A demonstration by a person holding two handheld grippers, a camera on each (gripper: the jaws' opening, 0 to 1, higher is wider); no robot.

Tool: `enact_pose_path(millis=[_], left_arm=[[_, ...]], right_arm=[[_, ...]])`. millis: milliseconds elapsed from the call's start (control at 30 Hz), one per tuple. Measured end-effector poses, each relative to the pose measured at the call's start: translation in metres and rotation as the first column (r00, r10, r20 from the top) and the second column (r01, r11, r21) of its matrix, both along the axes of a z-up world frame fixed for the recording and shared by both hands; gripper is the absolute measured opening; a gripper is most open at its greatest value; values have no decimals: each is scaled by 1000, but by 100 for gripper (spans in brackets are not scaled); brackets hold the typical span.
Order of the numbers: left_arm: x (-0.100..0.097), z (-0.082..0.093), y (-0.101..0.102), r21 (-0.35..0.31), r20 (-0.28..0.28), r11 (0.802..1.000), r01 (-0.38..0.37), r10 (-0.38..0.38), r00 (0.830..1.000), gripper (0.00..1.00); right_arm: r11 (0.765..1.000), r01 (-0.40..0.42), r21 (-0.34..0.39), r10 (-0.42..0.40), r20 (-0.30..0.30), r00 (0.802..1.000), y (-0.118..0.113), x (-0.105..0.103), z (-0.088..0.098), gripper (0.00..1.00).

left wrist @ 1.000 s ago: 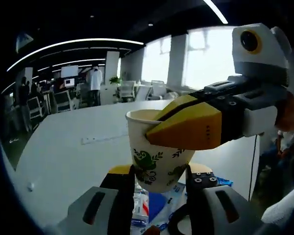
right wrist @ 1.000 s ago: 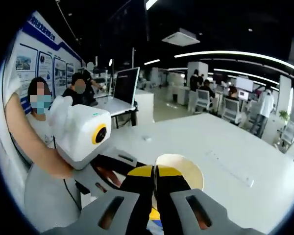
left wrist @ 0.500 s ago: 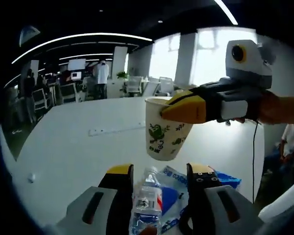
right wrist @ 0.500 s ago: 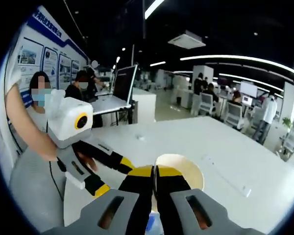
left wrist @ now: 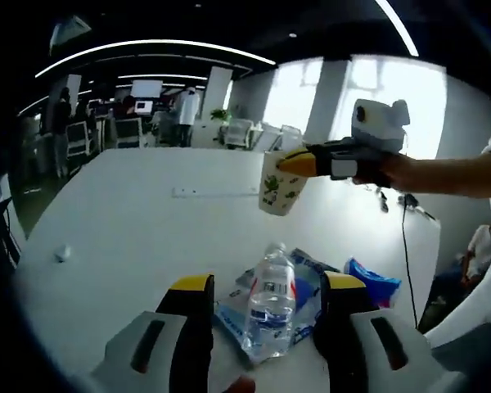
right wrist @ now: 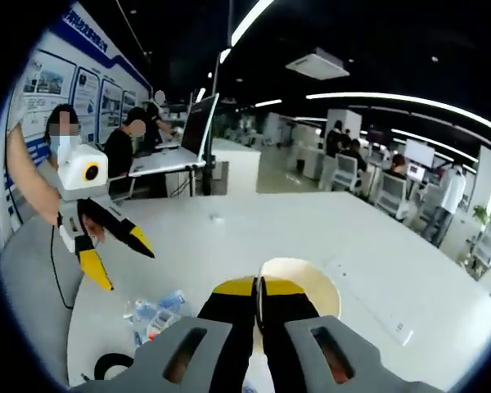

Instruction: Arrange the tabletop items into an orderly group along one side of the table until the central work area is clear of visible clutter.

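Left gripper view: left gripper (left wrist: 266,307) jaws apart over white table (left wrist: 123,213), nothing held. Clear water bottle (left wrist: 270,301) lies on blue plastic packets (left wrist: 311,282) betw the jaws. Right gripper (left wrist: 299,164) up in the air, pinching rim of leaf-print paper cup (left wrist: 277,187).

Right gripper view: right gripper (right wrist: 259,296) jaws tight on cup (right wrist: 299,282) rim, above table (right wrist: 254,237); left gripper (right wrist: 119,258) wide apart at left, bottle (right wrist: 151,315) & packets below it

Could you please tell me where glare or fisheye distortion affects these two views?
Left gripper view: bright windows wash out behind the floral paper cup; the white table bows. Right gripper view: ceiling light strips curve, and the wall posters bend.
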State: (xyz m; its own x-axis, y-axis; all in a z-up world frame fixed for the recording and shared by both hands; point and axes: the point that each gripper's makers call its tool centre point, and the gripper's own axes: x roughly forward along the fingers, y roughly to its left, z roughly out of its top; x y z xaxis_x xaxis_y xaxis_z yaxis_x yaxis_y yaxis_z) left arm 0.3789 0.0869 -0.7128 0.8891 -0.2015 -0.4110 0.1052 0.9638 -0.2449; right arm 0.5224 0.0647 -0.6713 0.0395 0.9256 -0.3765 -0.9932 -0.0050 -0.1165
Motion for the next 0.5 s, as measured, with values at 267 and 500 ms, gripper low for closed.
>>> enact_pose_path(millis=[267, 500], left_arm=[[-28, -17, 6, 26, -76, 999, 39, -37, 996, 48], [-47, -24, 16, -7, -98, 1000, -13, 13, 995, 49]], right_arm=[[1000, -6, -13, 5, -9, 1000, 11, 20, -26, 0], [999, -28, -25, 28, 13, 1000, 17, 29, -43, 0]])
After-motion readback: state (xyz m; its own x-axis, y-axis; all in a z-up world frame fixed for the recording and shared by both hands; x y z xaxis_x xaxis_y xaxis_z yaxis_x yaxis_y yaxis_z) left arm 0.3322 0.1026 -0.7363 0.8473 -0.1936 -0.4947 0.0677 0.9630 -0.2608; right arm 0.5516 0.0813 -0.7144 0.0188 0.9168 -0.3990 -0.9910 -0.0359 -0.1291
